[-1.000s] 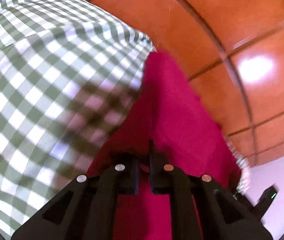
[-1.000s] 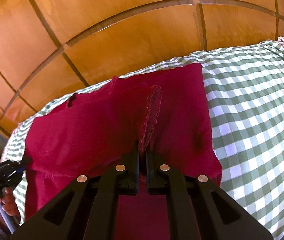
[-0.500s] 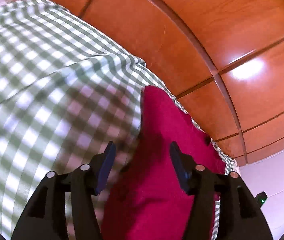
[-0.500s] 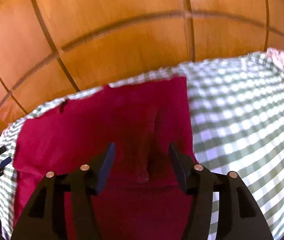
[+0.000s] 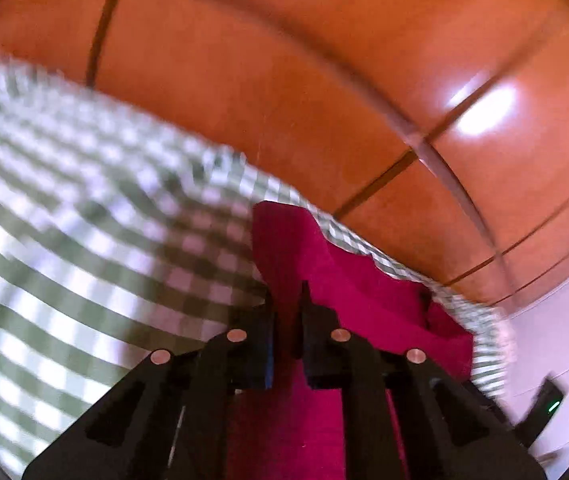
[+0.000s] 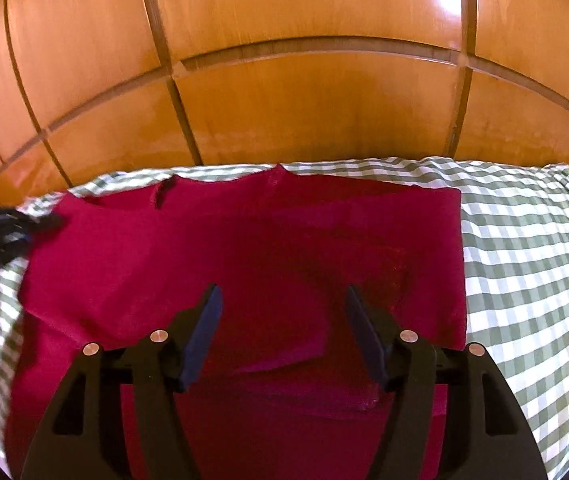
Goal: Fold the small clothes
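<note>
Left wrist view: the left gripper has just closed, pinching the garment's edge at lower centre. The right gripper has just opened, empty, above the garment spread mid-frame on the checked cloth. Carry the edge low and aligned.

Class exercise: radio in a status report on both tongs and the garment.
Left tongs just closed, pinching the red garment. Right tongs just opened, nothing between them. Garment on checked cloth. Nothing in the way.
</note>
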